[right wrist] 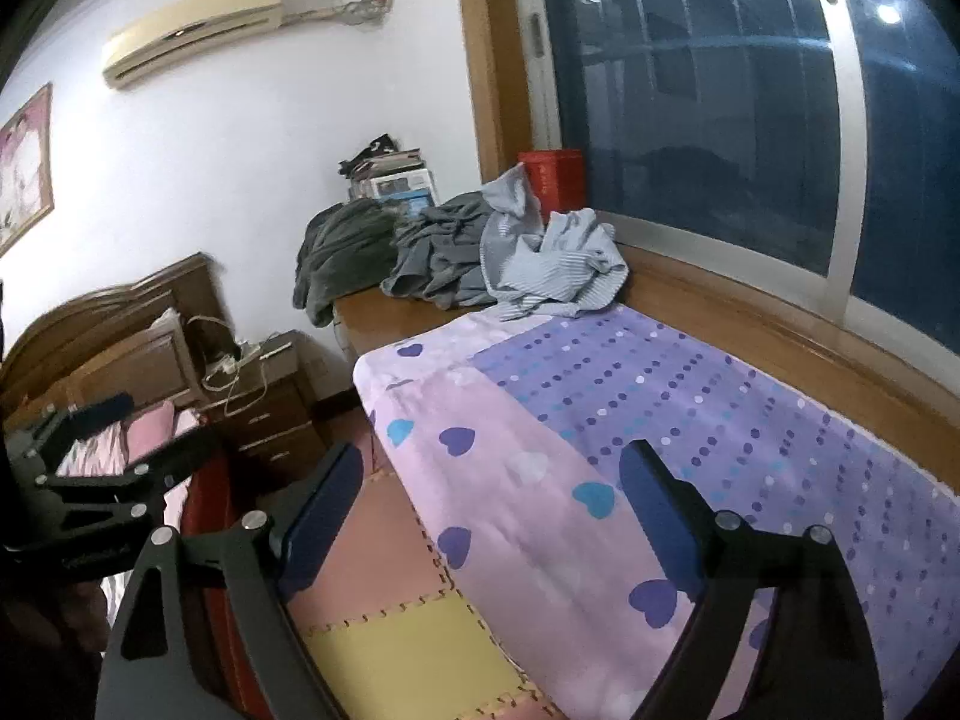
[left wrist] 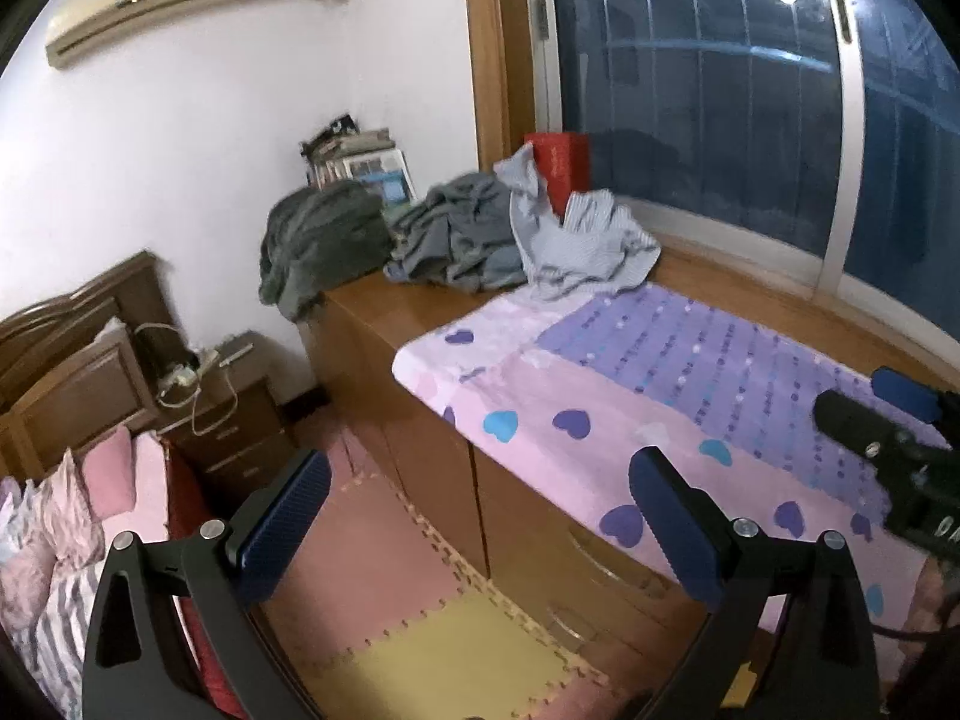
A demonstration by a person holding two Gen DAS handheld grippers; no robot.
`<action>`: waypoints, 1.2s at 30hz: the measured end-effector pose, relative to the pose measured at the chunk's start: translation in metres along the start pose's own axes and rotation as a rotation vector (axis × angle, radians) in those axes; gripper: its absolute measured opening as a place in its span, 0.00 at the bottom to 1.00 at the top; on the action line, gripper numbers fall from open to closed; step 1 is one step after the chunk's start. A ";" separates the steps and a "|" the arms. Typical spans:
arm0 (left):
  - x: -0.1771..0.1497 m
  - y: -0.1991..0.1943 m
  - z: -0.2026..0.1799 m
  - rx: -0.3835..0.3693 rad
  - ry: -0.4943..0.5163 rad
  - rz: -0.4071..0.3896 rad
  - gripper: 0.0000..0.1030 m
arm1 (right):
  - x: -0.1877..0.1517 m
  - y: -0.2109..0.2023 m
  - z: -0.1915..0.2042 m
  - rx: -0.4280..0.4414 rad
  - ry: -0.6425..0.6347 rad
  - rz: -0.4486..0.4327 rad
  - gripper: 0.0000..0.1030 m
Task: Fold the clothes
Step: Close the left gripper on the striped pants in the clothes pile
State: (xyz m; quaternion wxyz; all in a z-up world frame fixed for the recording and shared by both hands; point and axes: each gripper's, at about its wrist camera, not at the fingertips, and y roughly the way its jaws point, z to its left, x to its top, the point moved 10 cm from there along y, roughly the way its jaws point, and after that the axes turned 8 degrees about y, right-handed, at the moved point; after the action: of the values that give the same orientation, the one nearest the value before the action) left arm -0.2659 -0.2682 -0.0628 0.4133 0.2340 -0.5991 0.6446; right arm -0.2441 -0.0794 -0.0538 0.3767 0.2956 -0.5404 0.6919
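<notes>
Left wrist: the left gripper [left wrist: 480, 516] is seen spread wide with nothing between its pads, hung over the near edge of the sheet [left wrist: 630, 396]. The clothes [left wrist: 480, 234] are piled just past the sheet's far end. The right gripper [left wrist: 888, 420] pokes in at the sheet's right side.

Right wrist: the right gripper [right wrist: 492, 510] is splayed and empty above the sheet [right wrist: 600, 420]; clothes [right wrist: 498, 252] heaped at its far end, untouched.

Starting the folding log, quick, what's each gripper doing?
Left gripper: open, holding nothing.
Right gripper: open, holding nothing.
</notes>
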 end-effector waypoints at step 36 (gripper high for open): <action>0.237 0.421 -0.031 -0.591 0.000 0.157 0.98 | 0.136 0.307 -0.042 -0.293 0.264 0.010 0.74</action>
State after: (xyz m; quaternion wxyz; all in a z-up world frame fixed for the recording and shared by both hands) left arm -0.7325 -0.1533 -0.1228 0.4125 0.0566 -0.7767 0.4725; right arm -0.5762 -0.0518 -0.1145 0.4800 0.1416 -0.5828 0.6403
